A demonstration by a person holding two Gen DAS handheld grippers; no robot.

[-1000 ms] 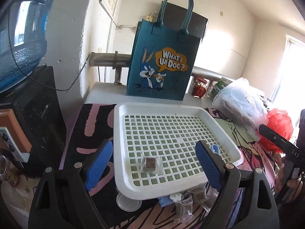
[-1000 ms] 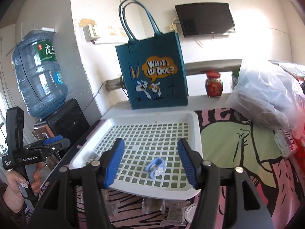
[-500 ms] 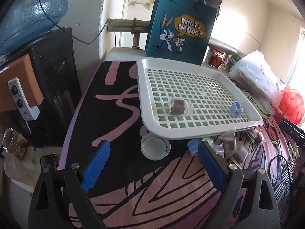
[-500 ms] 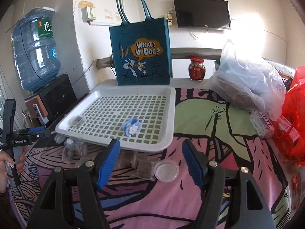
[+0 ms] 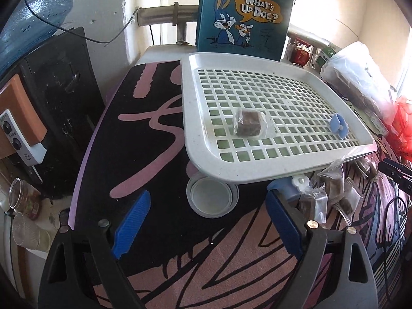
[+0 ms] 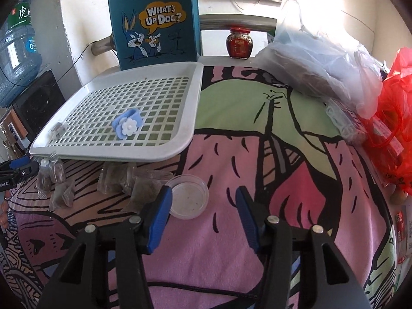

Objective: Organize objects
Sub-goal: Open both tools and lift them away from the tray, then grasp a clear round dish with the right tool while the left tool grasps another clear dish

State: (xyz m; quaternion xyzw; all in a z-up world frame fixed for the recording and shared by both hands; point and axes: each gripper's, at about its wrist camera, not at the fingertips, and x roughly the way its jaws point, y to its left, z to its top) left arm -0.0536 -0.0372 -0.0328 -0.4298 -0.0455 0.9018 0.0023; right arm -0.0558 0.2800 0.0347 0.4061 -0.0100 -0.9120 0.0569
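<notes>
Left wrist view: left gripper (image 5: pixel 206 219) wide open, empty, a white lid (image 5: pixel 211 199) just ahead. Right gripper (image 6: pixel 203 207), jaws just closing, empty, clear dish (image 6: pixel 188 196) ahead-left.

Teal tote bag (image 6: pixel 157 23), water jug (image 6: pixel 18 51)

Items I cannot fully see:
- Blue tote bag (image 5: pixel 247 13): handles cut off at the top edge in both views.
- White lid (image 5: pixel 209 199): far rim tucked under the white tray (image 5: pixel 221 170).
- Blue clip (image 5: pixel 288 188): mostly hidden under the tray's front edge.
- Wrapped brown blocks (image 6: pixel 116 177): several partly beneath the tray; count unclear.
- Water bottle (image 6: pixel 15 51): cropped at the left edge.
</notes>
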